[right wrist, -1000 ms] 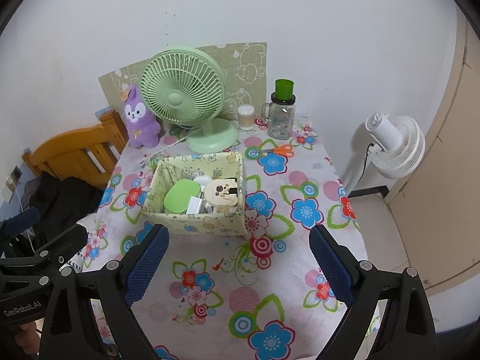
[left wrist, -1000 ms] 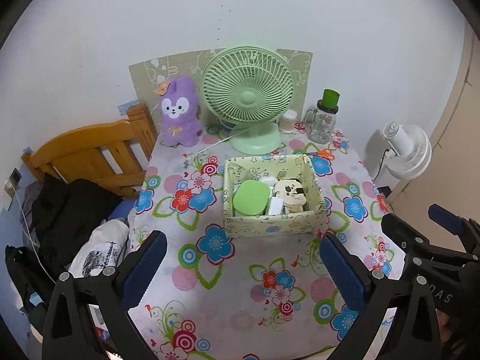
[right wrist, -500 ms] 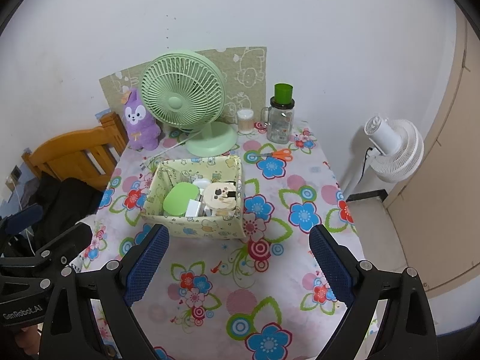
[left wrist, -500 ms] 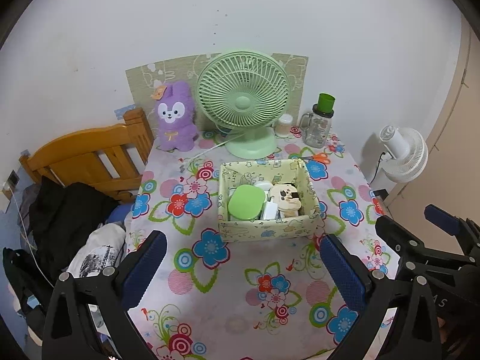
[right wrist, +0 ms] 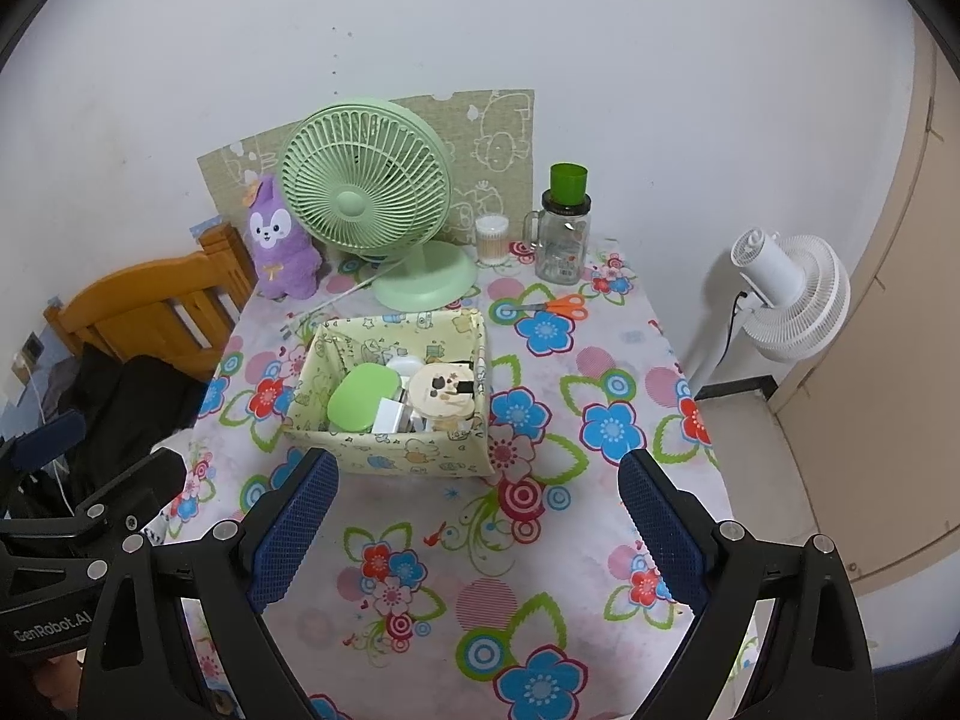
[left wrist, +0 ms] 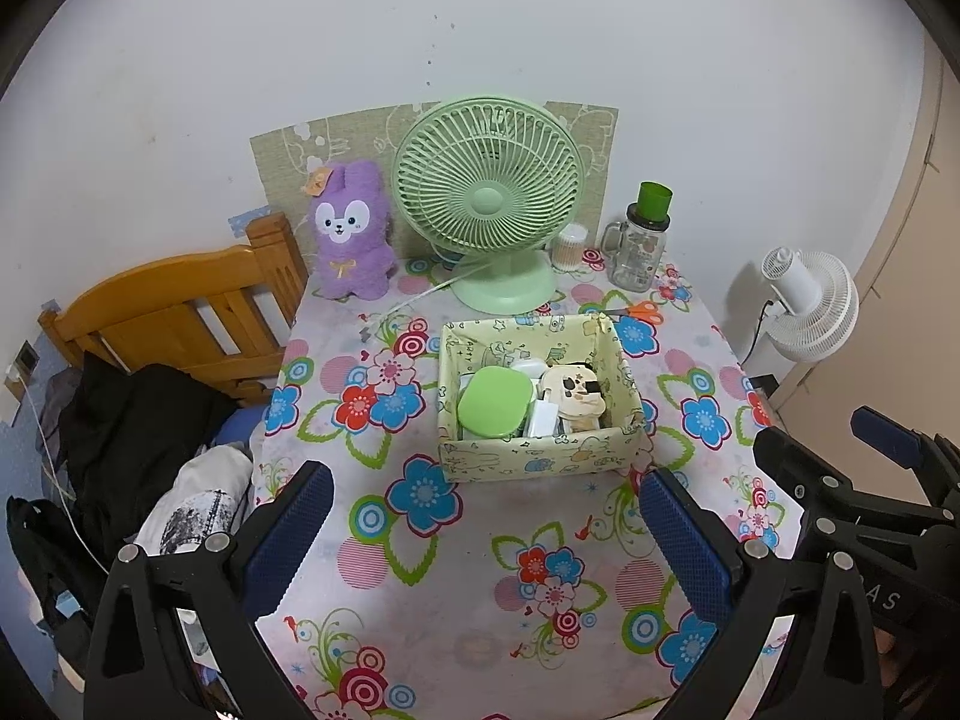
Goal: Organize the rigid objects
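Left tool [left wrist: 486,534], right tool [right wrist: 474,516]: wide, empty, drawn back from storage box [left wrist: 534,456] mid-tabletop [left wrist: 480,588]; items boxed, organizing likely finished.

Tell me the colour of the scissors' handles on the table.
Orange. The small orange-handled scissors lie beside the clear glass jar with a green cap, clearest in the right wrist view.

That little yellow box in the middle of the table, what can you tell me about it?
The yellow box is an open-topped, soft-looking rectangular bin printed with small cartoon figures. It sits flat on the flowered tablecloth, in front of the green fan, touching neither. Inside lie a green oval case, a round cream item with brown patches and small white pieces. No hand-held gripper touches it.
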Tool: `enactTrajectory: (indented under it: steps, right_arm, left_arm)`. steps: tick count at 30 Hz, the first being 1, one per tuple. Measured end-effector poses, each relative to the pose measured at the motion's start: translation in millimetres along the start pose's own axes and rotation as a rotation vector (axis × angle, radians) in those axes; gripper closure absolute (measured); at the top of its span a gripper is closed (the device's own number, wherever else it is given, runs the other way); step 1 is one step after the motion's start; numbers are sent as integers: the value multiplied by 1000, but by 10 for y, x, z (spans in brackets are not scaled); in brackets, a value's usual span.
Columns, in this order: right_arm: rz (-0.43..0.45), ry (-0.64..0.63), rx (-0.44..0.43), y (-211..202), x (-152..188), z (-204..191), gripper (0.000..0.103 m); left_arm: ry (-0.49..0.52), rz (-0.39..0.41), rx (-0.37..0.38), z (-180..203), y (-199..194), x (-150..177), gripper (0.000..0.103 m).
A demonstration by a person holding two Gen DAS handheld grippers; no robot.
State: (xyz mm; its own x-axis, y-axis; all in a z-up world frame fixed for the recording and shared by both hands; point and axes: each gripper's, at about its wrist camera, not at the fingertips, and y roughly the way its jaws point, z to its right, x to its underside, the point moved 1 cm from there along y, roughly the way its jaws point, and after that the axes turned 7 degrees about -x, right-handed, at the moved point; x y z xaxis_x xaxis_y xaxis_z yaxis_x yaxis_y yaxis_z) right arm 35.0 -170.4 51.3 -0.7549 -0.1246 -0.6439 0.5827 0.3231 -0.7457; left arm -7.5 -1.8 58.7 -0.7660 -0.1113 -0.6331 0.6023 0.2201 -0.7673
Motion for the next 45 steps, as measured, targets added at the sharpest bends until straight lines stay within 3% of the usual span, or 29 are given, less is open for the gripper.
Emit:
enactTrajectory:
  steps: [45]
  right_arm:
    - [3,4,8,43,0,1,7]
  left_arm:
    - [9,-11,2,-10,63,17,0]
